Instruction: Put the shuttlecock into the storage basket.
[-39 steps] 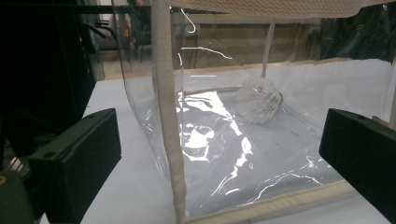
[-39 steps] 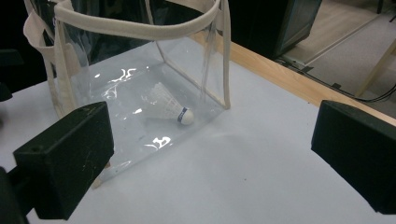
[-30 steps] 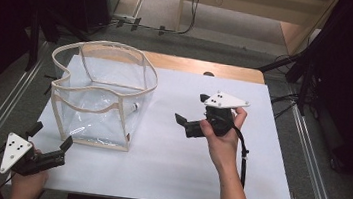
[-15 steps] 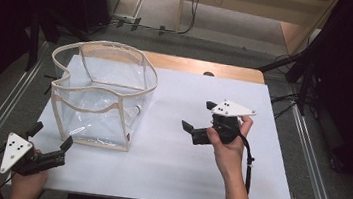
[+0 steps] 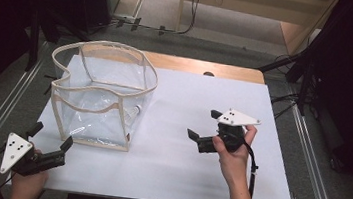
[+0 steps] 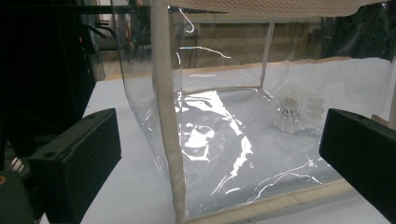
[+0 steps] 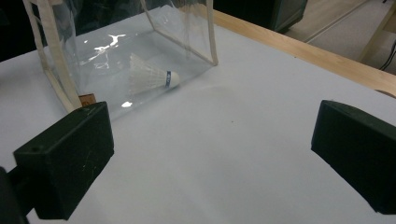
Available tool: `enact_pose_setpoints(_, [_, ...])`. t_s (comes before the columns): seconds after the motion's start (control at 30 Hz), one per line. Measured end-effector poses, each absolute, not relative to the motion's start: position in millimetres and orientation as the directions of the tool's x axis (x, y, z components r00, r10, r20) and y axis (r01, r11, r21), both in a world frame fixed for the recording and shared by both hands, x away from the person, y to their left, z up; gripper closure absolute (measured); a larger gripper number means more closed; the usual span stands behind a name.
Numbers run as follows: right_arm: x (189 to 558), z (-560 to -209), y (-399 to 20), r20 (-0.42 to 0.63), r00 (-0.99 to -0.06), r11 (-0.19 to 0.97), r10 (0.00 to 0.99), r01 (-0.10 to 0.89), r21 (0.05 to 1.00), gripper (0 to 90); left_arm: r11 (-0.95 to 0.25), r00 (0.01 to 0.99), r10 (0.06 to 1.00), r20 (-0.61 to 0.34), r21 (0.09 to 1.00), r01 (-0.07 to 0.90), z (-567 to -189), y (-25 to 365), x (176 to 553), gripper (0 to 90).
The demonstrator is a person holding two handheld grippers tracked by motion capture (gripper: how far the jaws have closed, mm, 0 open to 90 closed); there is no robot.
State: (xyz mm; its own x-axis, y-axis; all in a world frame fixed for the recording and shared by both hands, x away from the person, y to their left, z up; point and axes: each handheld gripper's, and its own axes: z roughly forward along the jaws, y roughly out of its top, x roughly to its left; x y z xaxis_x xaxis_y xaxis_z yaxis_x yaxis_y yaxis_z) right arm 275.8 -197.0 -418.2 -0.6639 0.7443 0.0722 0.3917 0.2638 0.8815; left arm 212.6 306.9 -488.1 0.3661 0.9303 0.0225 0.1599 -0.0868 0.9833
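No readable text or labels.

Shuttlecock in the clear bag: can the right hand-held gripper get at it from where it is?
Probably not directly. The shuttlecock lies on the floor of the clear bag, and the bag's clear side wall stands between it and the right hand-held gripper. The bag's top is open, so going in from above looks feasible.
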Motion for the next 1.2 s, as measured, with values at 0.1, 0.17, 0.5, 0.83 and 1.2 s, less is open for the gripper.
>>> enact_pose_setpoints(0.1, [272.6, -423.2, -202.3, 0.076, -0.662, 0.260, 0.746, 0.394, 0.882, 0.0, -0.089, 0.366, 0.930, 0.026, 0.983, 0.158, -488.1, 306.6, 212.7, 0.0])
enact_pose_setpoints(0.17, [270.0, -425.7, -205.6, 0.077, -0.658, 0.259, 0.749, 0.398, 0.880, 0.0, -0.092, 0.366, 0.930, 0.028, 0.983, 0.158, -488.1, 306.5, 212.5, 0.0])
enact_pose_setpoints(0.5, [259.4, -433.4, -221.9, 0.068, -0.642, 0.253, 0.764, 0.395, 0.883, 0.0, -0.091, 0.368, 0.929, 0.027, 0.983, 0.159, -488.1, 306.7, 212.6, 0.0])
enact_pose_setpoints(0.83, [252.2, -445.5, -235.2, 0.083, -0.625, 0.237, 0.776, 0.411, 0.880, 0.0, -0.094, 0.367, 0.930, 0.029, 0.983, 0.159, -488.1, 306.4, 212.6, 0.0])
enact_pose_setpoints(1.2, [247.3, -456.9, -247.5, 0.087, -0.608, 0.236, 0.789, 0.431, 0.871, 0.0, -0.097, 0.368, 0.929, 0.032, 0.982, 0.160, -488.1, 306.4, 212.4, 0.0])
